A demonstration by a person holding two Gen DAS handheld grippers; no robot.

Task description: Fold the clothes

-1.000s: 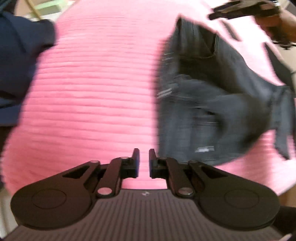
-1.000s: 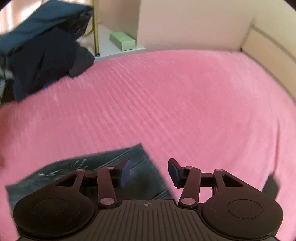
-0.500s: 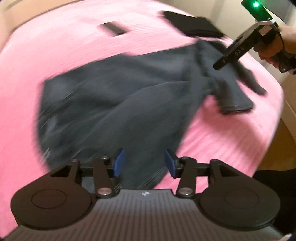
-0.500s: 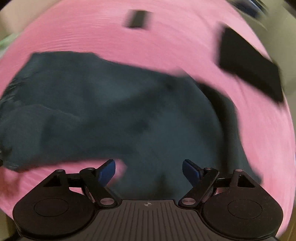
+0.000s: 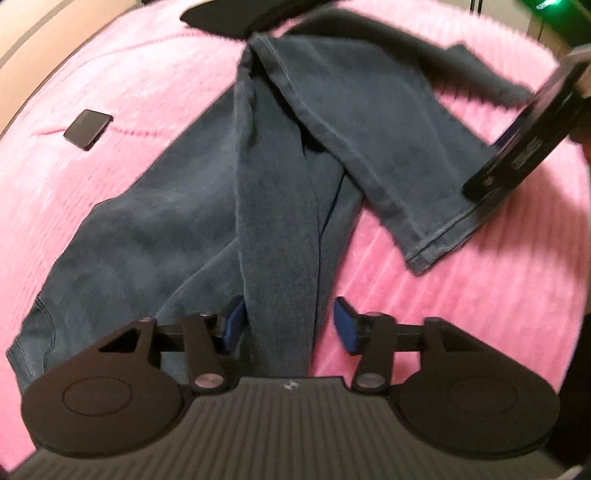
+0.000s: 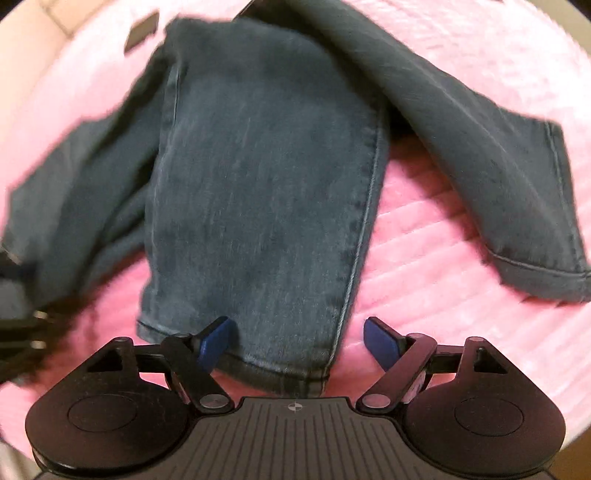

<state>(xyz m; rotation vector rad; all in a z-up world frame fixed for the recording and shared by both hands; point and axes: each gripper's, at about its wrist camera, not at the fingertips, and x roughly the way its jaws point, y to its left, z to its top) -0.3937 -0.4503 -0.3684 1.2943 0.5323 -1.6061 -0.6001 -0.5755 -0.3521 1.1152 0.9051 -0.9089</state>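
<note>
A pair of dark blue jeans [image 5: 177, 206] lies spread on a pink ribbed blanket [image 5: 480, 295], its legs crossing. My left gripper [image 5: 290, 326] hangs over a raised fold of denim that runs between its blue pads. Its jaws are closing, and pink shows between the right pad and the cloth. In the right wrist view one jeans leg [image 6: 258, 166] ends in a hem between the pads of my right gripper [image 6: 298, 343]. Those jaws are closing too, and a gap remains at the right pad. The second leg's hem [image 6: 546, 266] lies to the right.
A small flat dark rectangle [image 5: 88, 129] lies on the blanket to the left of the jeans. A black folded garment [image 5: 236, 18] sits at the far end. The blanket's edge and a beige surface [image 5: 44, 44] show at upper left. Bare pink blanket lies right of the legs.
Both grippers swung across the bed and dropped low over the jeans. The left one, shut a second ago, now stands apart around a denim fold. The right one went from the waist end to a leg hem.
</note>
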